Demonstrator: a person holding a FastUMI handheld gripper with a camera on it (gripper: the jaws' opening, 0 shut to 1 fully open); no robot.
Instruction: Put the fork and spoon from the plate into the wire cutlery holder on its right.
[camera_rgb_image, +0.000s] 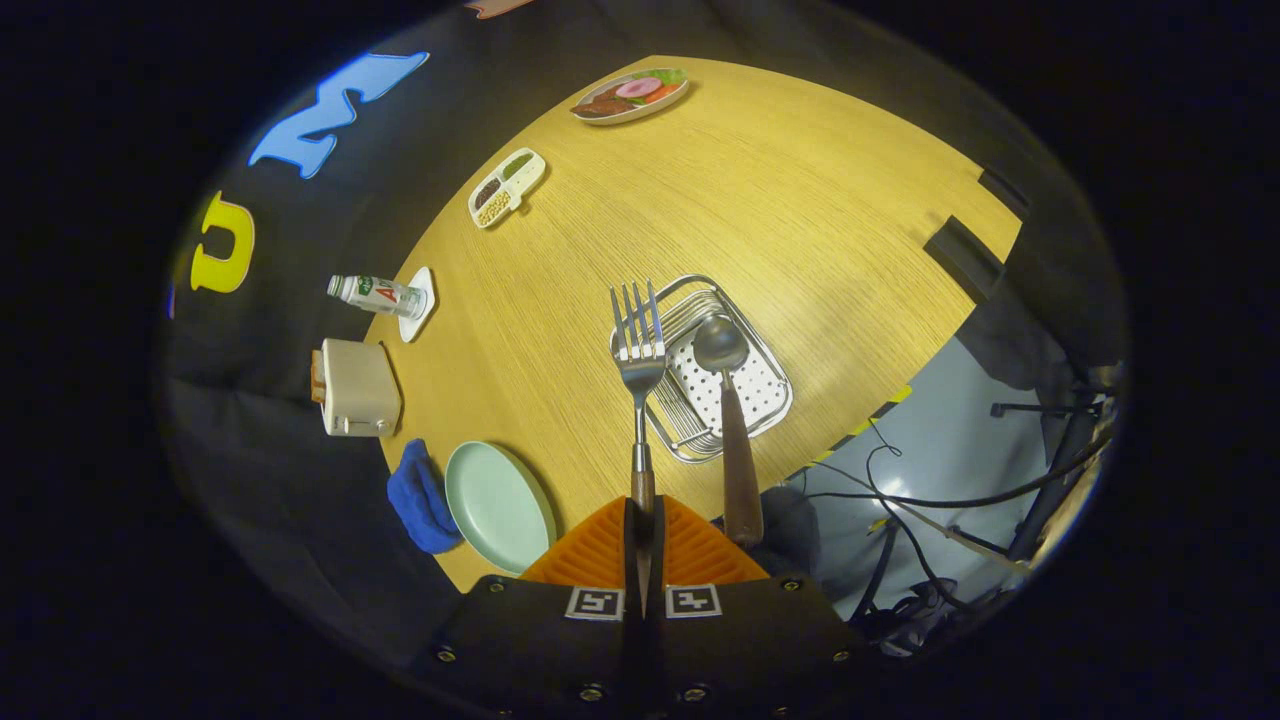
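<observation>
Tongs (644, 520) shut on fork (638, 345), over holder (700, 370).

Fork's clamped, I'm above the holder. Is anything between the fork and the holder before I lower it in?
Nothing visible blocks it. The gripper is shut on the fork, tines over the holder's near rim. The spoon already stands in the holder beside the fork, so drop the fork clear of its handle.

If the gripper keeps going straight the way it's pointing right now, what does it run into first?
Probably the wire cutlery holder. The gripper is shut on the fork, whose tines point just ahead over the holder's near rim, beside the spoon already standing in it. Depth is hard to judge, so the wooden table beside it is possible.
</observation>
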